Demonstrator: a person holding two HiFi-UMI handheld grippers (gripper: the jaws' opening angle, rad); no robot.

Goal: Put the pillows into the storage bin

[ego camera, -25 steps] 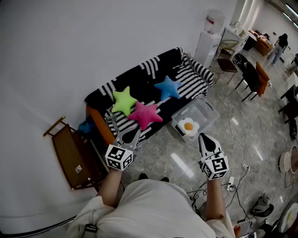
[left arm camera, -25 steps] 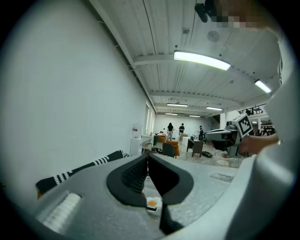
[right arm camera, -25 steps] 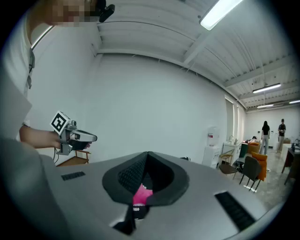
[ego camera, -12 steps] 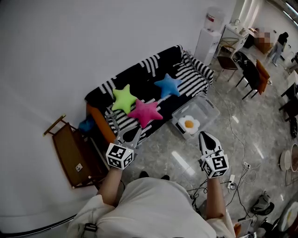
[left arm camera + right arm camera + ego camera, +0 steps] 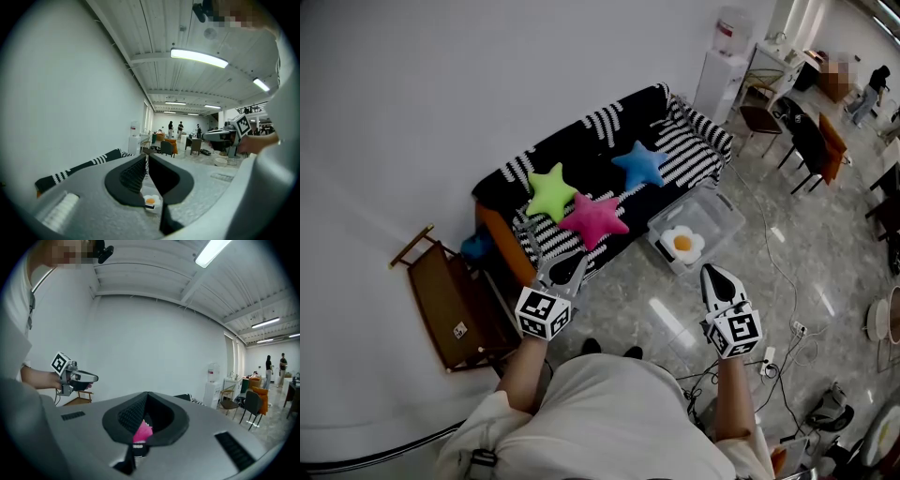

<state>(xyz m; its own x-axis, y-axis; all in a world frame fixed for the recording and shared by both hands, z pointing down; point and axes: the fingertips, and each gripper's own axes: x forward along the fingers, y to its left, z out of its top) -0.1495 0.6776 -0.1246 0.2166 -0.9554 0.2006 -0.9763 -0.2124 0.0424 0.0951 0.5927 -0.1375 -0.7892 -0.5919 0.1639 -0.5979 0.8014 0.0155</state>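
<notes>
Not much changes over the last second: the head view drifts a touch, so the sofa (image 5: 581, 150) and the storage bin (image 5: 720, 208) sit slightly differently in frame, while the left gripper (image 5: 573, 262) and right gripper (image 5: 713, 275) stay at about the same height in front of the person. Both have their jaws pressed together with nothing in them. The bits of colour peeking under the jaws in the gripper views are just pillows far off. For the task that looks like the person is only lining up on the sofa, with no grab started yet. A fried-egg pillow (image 5: 682, 243) already sits in the bin. The green star pillow (image 5: 551, 192), pink star pillow (image 5: 594, 217) and blue star pillow (image 5: 639, 164) are all still on the seat, the green and pink ones touching and the blue one off on its own. The stars are plush, puffy and five-pointed with soft rounded tips, so they should squash easily in a pinch. The egg one is flat and white with a lobed edge and an orange yolk. The bin is clear hard plastic, boxy and open-topped, standing on the glossy tiled floor (image 5: 825, 262) just beside the sofa, which has a knit-looking black and white striped cover.
</notes>
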